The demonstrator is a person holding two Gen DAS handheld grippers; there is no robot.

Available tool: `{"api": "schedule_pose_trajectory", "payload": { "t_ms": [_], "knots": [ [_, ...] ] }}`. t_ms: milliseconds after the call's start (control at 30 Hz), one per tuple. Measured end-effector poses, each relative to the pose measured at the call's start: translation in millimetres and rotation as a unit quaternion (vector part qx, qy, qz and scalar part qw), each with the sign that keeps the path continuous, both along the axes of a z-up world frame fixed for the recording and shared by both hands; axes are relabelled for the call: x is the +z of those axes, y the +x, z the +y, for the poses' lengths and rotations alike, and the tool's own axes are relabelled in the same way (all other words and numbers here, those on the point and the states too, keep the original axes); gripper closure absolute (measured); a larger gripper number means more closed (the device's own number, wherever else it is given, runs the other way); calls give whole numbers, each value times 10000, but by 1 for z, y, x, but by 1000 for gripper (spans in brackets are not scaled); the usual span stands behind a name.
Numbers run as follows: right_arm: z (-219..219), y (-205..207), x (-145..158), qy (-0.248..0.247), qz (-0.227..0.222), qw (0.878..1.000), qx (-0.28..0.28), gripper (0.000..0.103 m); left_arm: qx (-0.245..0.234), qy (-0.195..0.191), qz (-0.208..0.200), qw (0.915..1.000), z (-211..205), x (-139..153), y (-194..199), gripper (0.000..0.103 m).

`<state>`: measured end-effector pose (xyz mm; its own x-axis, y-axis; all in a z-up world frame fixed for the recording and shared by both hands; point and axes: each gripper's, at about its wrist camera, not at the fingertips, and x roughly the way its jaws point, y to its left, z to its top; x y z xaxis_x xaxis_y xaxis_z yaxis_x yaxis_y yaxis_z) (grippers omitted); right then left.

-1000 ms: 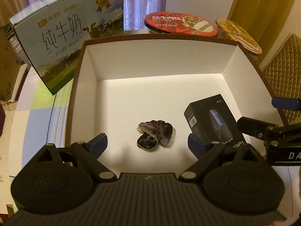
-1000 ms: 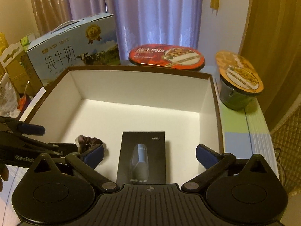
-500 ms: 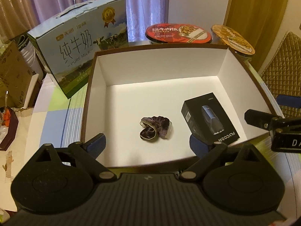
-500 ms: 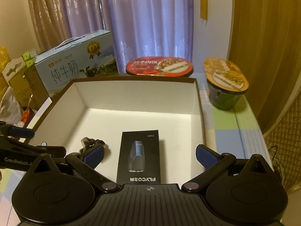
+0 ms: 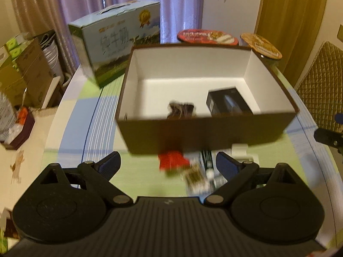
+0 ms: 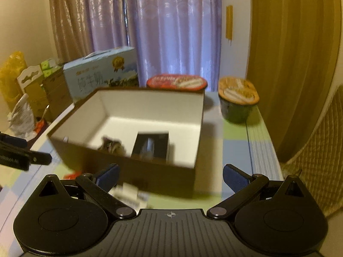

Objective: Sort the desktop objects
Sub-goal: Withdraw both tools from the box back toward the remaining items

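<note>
Desktop objects: blurred red packet, small packets on table in front of the brown box.
Table: green/blue checked cloth; purple curtains behind.
Box contents: dark scrunchie, black product box.
Left gripper: jaws spread, empty.
Right gripper: jaws spread, empty.

The brown cardboard box looks matt outside, smooth white paper within. Inside lie a dark crumpled cloth scrunchie and a smooth black card carton. The blue milk carton appears slightly glossy.
</note>
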<state>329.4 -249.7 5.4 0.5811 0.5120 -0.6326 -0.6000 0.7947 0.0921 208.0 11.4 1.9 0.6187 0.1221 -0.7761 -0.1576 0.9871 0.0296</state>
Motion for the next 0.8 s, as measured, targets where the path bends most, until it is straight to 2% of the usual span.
{"api": "schedule_pose_trajectory", "payload": {
  "t_ms": [133, 333, 400, 600, 700, 800],
  "knots": [
    [-27, -23, -18, 161, 456, 9988, 100, 6, 156, -18, 138, 9998, -8, -13, -40, 9],
    [-46, -41, -47, 293, 1147, 9927, 234, 29, 522, -242, 389, 9976, -16, -35, -91, 10],
    [-50, -44, -55, 409, 1444, 9883, 266, 39, 610, -319, 472, 9965, -14, -41, -100, 10],
    [-52, -53, -71, 698, 1818, 9802, 355, 59, 747, -319, 599, 9949, -4, -50, -105, 11],
    [-46, -51, -77, 786, 1972, 9766, 334, 65, 721, -298, 634, 9949, 1, -51, -101, 11],
    [-35, -49, -82, 809, 2023, 9753, 349, 67, 620, -301, 660, 9954, 6, -53, -95, 11]
  ]
}}
